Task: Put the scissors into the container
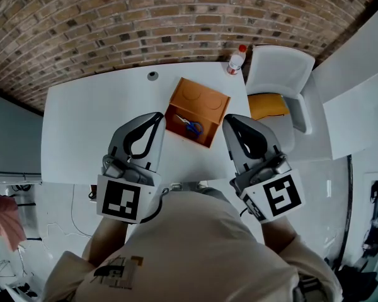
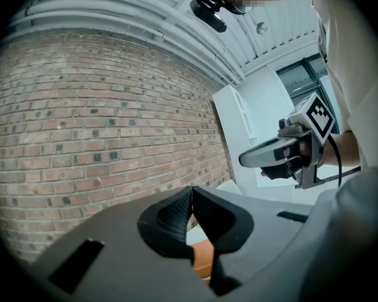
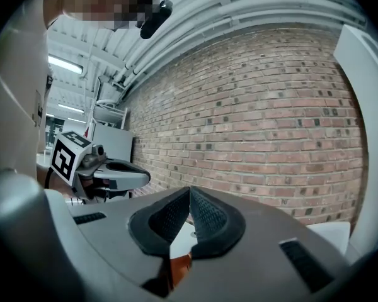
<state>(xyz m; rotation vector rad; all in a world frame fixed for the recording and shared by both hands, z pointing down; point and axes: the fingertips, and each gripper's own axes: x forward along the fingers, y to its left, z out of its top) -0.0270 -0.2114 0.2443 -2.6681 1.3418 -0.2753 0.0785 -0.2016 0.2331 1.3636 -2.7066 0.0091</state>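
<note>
Lying inside the orange container (image 1: 198, 99), the scissors (image 1: 190, 126) were seen at the centre of the head view, on the white table (image 1: 82, 124). The left gripper (image 1: 158, 116) was held just left of the container and the right gripper (image 1: 227, 120) just right of it. Both pairs of jaws were pressed together, with nothing between them.

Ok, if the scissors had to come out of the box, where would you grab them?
Probably the blue handles, reaching in through the box's open side: the scissors lie flat inside, handles nearest it, and walls close off the rest.
</note>
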